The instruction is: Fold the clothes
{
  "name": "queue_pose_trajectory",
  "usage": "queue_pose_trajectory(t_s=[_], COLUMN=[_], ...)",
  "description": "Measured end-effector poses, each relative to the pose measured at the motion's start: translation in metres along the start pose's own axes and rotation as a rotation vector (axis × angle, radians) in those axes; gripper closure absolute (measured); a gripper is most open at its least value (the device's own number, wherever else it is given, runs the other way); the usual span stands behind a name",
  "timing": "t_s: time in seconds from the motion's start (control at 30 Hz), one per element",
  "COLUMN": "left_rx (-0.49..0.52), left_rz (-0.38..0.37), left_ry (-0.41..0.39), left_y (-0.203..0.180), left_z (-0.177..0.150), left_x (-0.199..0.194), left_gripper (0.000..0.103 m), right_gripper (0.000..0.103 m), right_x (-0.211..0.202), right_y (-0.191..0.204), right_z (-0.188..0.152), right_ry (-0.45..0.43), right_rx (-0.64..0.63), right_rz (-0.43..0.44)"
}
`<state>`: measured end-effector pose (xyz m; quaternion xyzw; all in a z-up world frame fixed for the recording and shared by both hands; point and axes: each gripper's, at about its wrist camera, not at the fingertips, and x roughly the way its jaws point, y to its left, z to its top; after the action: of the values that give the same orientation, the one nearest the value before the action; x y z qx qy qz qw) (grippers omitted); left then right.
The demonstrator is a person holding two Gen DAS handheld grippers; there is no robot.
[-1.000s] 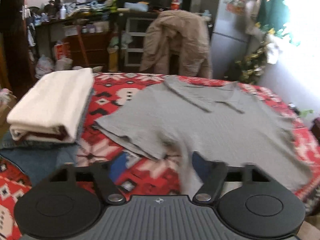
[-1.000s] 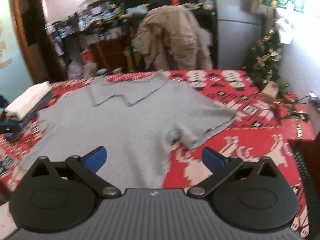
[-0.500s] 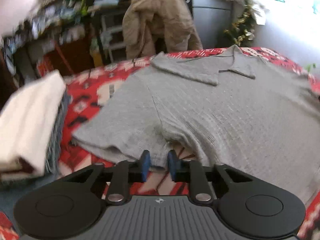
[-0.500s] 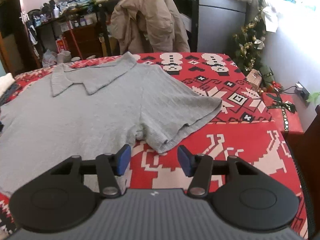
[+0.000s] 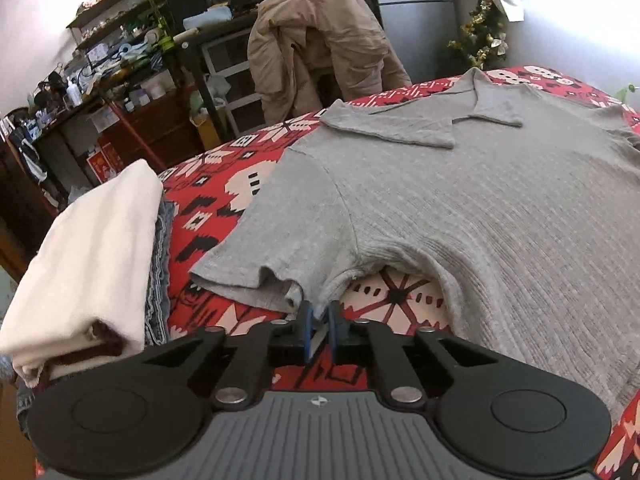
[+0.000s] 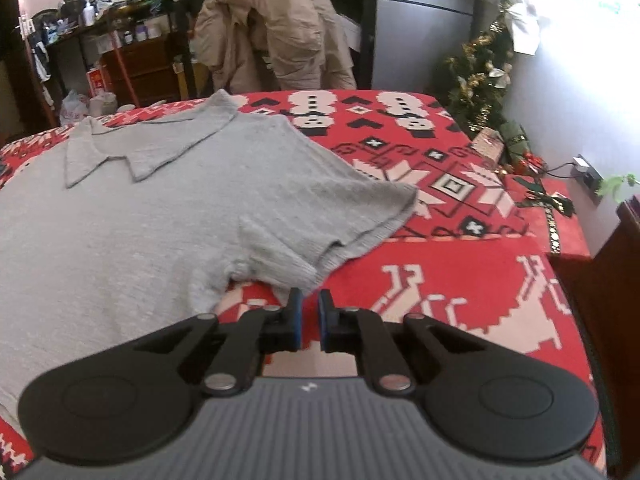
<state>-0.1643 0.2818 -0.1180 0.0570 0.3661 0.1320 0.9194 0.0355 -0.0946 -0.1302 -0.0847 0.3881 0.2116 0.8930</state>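
Note:
A grey collared short-sleeved shirt (image 5: 460,208) lies flat, collar far from me, on a red patterned blanket (image 5: 224,184). In the left wrist view my left gripper (image 5: 319,314) is shut on the lower corner of the shirt's left sleeve, near the armpit, with grey cloth showing between its blue pads. In the right wrist view the same shirt (image 6: 140,220) fills the left half. My right gripper (image 6: 309,308) is closed to a narrow gap at the lower corner of the right sleeve, where the hem meets its fingertips.
A stack of folded clothes (image 5: 92,256), white on top of denim, sits left of the shirt. A beige jacket (image 6: 272,28) hangs over a chair behind the bed. Red gift boxes (image 6: 560,220) and dark wooden furniture (image 6: 624,280) stand to the right of the blanket (image 6: 440,280).
Both grippers went from wide open above the shirt's lower part to closed at the sleeve corners. They moved forward and down toward the armpits, the right one closing last.

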Motion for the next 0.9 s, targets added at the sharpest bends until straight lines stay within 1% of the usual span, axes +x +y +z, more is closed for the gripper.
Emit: queue_pose_trajectory(t_s=[0.03,0.07,0.1,0.17,0.23,0.33,0.4,0.47,0.57,0.6,0.7,0.77,0.8,0.83,0.9], left_rx=[-0.010,-0.021,-0.031,-0.061,-0.109,-0.187,-0.224,-0.270,-0.411,-0.448,-0.530,-0.521,-0.500,-0.456,-0.354], left_rz=[0.000,-0.001,-0.001,-0.010,-0.042,-0.127,-0.159,-0.185,-0.245,-0.256,-0.272,-0.282,-0.274,-0.244,-0.171], left_ry=[-0.001,-0.002,-0.004,-0.013,-0.034,-0.043,-0.031,-0.001,0.056,0.066,0.082,0.093,0.095,0.090,0.078], left_y=[0.000,0.000,-0.001,-0.001,-0.001,-0.004,-0.007,-0.007,0.003,0.006,0.012,0.009,0.006,0.000,-0.010], left_z=[0.000,0.000,0.000,0.000,0.001,0.006,0.011,0.015,0.018,0.018,0.018,0.019,0.020,0.021,0.022], left_x=[-0.002,-0.003,-0.005,-0.010,-0.021,-0.024,-0.017,-0.003,0.017,0.022,0.031,0.033,0.033,0.032,0.027], left_gripper=[0.089,0.085,0.084,0.083,0.083,0.083,0.083,0.083,0.083,0.083,0.083,0.083,0.088,0.100,0.100], right_gripper=[0.094,0.094,0.092,0.089,0.089,0.089,0.089,0.089,0.089,0.088,0.087,0.086,0.086,0.086,0.098], right_x=[-0.003,-0.007,-0.011,-0.021,-0.029,-0.034,-0.032,-0.025,-0.010,-0.005,0.007,0.012,0.014,0.017,0.018], right_y=[-0.001,-0.002,-0.002,0.000,0.007,0.017,0.023,0.025,0.022,0.022,0.022,0.024,0.026,0.027,0.035], right_z=[-0.001,-0.001,-0.002,-0.004,-0.005,-0.007,-0.006,-0.004,0.002,0.004,0.008,0.010,0.011,0.012,0.013], right_ry=[-0.003,-0.007,-0.014,-0.034,-0.044,-0.047,-0.045,-0.036,-0.011,0.000,0.013,0.018,0.020,0.022,0.022], right_rx=[0.009,0.022,0.033,0.044,0.041,0.036,0.032,0.055,0.123,0.144,0.176,0.183,0.187,0.190,0.134], right_rz=[0.001,0.010,0.022,0.056,0.081,0.118,0.128,0.137,0.160,0.161,0.162,0.168,0.170,0.173,0.139])
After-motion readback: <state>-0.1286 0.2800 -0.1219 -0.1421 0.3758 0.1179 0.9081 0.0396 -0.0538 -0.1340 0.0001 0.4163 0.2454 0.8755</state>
